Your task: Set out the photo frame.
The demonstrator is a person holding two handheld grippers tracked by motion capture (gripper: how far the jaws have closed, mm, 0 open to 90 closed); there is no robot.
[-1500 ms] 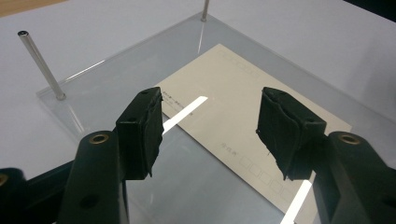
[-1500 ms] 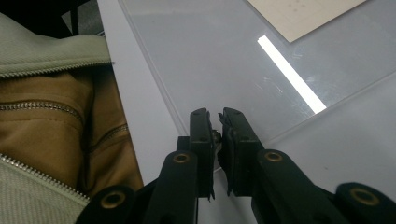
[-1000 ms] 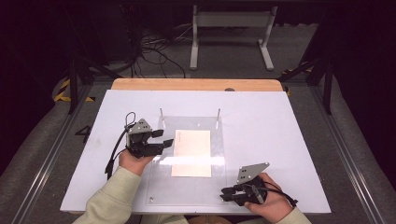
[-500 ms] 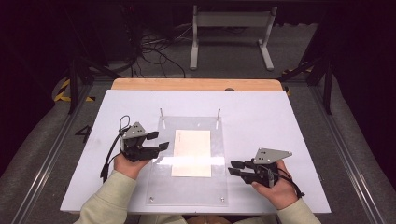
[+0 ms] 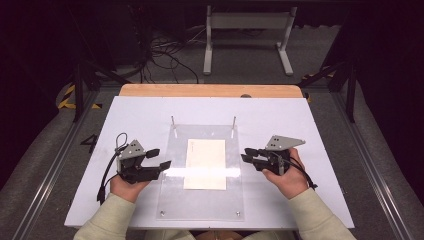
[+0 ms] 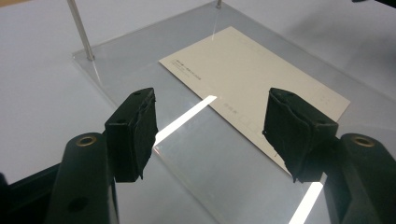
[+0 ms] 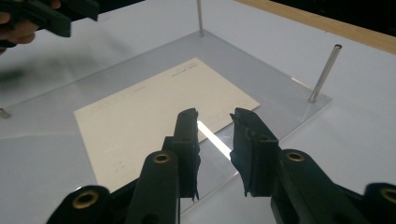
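A cream card [image 5: 205, 163] lies flat on a clear acrylic plate [image 5: 202, 205] that has two thin metal posts [image 5: 173, 121] at its far edge. My left gripper [image 5: 161, 157] hovers at the plate's left edge, open, with its jaws just widened and nothing between them. In the left gripper view, the left gripper [image 6: 210, 126] looks across the plate [image 6: 210, 177] at the card [image 6: 252, 74]. My right gripper [image 5: 245, 154] sits at the plate's right edge. Its jaws have parted slightly to a narrow gap, empty. In the right gripper view, the right gripper [image 7: 215, 121] points at the card [image 7: 154, 107].
The plate rests on a white board [image 5: 140, 120] with a wooden strip [image 5: 210, 90] along the far edge. Past the board, a metal stand [image 5: 247, 35] and cables [image 5: 165, 55] lie on the dark floor. A post [image 7: 325, 72] stands close to my right gripper.
My right gripper has moved from the plate's near right corner up along its right edge. My left gripper has drifted a little toward the person and outward. Both jaws stand slightly wider.
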